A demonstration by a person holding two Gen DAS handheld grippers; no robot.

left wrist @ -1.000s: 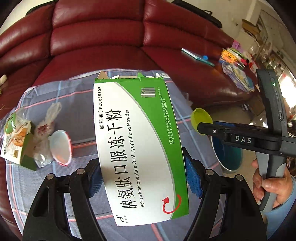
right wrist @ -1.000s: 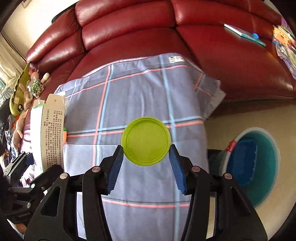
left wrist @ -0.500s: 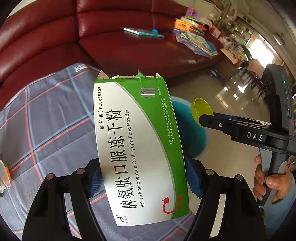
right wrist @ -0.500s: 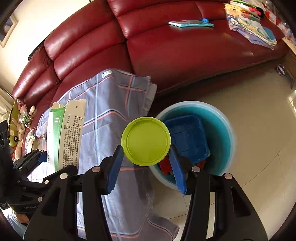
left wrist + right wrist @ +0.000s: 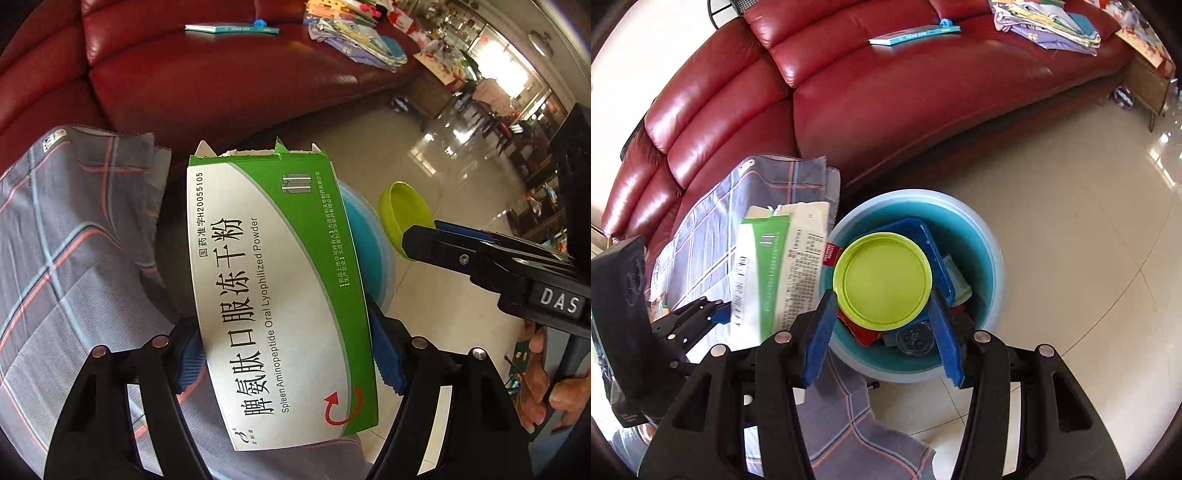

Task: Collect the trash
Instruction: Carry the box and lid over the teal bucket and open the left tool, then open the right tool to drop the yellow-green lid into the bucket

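Observation:
My left gripper is shut on a green and white medicine box, its blue pads pressing both long sides; the torn top flaps point away from me. The box also shows in the right wrist view, beside the bin's left rim. My right gripper is shut on a lime green round lid, held flat above a blue trash bin that stands on the floor. The lid and the right gripper show at the right in the left wrist view, with the bin mostly hidden behind the box.
The bin holds a blue plastic tray, a red wrapper and a clear cup. A grey plaid cloth hangs over the table edge at the left. The red leather sofa carries a book and folded clothes. Tiled floor lies to the right.
Both grippers swung right, off the cloth-covered table towards the floor. The lid now hangs over the bin, and the box has come up to the bin's rim. Neither grip changed.

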